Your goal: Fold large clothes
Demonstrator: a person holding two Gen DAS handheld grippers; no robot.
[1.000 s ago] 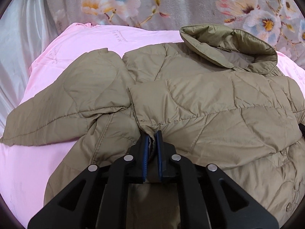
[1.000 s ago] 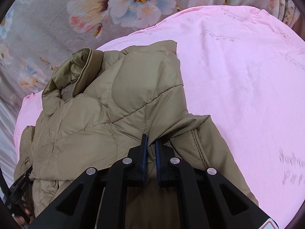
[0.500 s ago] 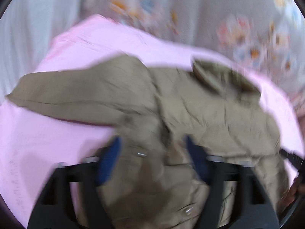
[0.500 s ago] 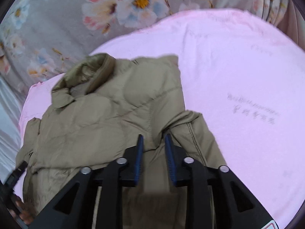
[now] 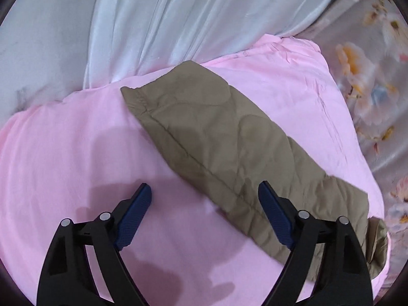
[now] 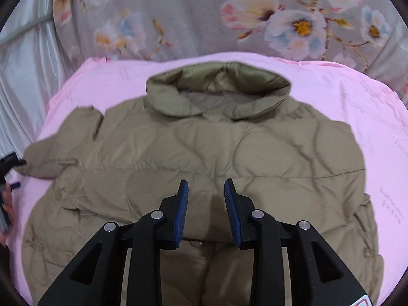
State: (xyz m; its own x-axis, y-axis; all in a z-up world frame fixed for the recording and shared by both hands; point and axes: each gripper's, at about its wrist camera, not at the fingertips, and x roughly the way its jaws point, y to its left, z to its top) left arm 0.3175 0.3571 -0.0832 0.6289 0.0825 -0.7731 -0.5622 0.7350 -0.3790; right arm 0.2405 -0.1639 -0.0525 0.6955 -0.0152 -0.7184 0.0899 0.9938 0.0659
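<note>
An olive quilted jacket (image 6: 216, 153) lies flat on a pink sheet (image 6: 369, 107), collar (image 6: 219, 94) at the far side. Its left sleeve (image 5: 229, 137) stretches out across the sheet in the left wrist view, cuff (image 5: 137, 97) toward the far left. My left gripper (image 5: 204, 199) is wide open and empty, just above the sheet beside the sleeve's lower edge. My right gripper (image 6: 206, 191) is open and empty, hovering over the jacket's chest. The left gripper's edge (image 6: 10, 163) shows at the far left of the right wrist view.
A grey floral cloth (image 6: 204, 15) lies beyond the pink sheet (image 5: 63, 165). A white satin curtain (image 5: 127, 25) hangs at the left, close to the sleeve cuff. The sheet's edge drops off at the right (image 5: 372, 178).
Both grippers have let go of the jacket folds and opened. The left one swung left to face the outstretched sleeve; the right one pulled back and centred over the chest.
</note>
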